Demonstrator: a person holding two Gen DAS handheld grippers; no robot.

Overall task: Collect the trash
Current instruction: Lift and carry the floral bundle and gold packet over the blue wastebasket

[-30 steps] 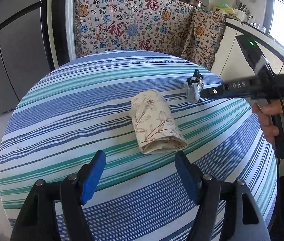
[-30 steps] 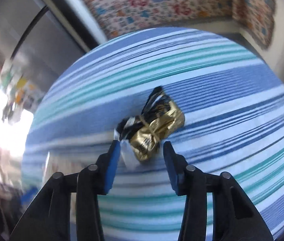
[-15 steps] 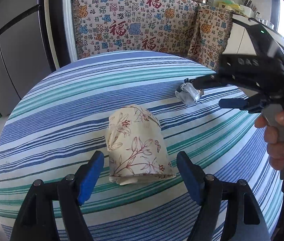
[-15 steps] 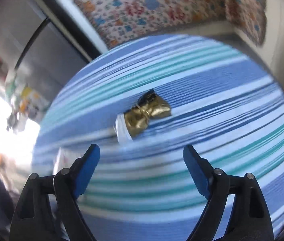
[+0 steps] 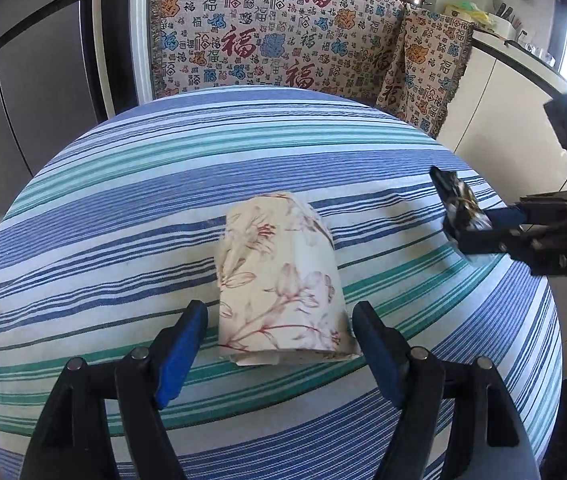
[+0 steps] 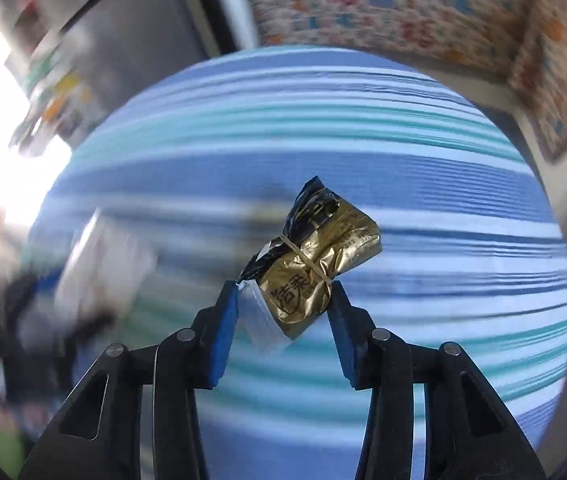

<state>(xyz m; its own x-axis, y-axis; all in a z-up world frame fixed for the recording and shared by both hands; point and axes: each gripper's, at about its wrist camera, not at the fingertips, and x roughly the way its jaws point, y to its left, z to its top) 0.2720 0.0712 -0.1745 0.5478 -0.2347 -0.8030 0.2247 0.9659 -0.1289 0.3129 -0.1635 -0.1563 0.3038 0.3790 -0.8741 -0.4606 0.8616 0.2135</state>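
Observation:
A gold and black crumpled wrapper, tied with a rubber band, is clamped between the blue pads of my right gripper and held above the striped table. In the left wrist view the same wrapper sits in the right gripper at the table's right side. A folded cream bag with a red flower print lies on the tablecloth. My left gripper is open, its pads on either side of the bag's near end, apart from it.
The round table has a blue, teal and white striped cloth. A patterned fabric-covered bench stands behind it. A grey fridge is at the left and a white counter at the right.
My right gripper opened, then shut on the gold wrapper and lifted it off the table. My left gripper moved closer to the floral bag, which now lies between its pads.

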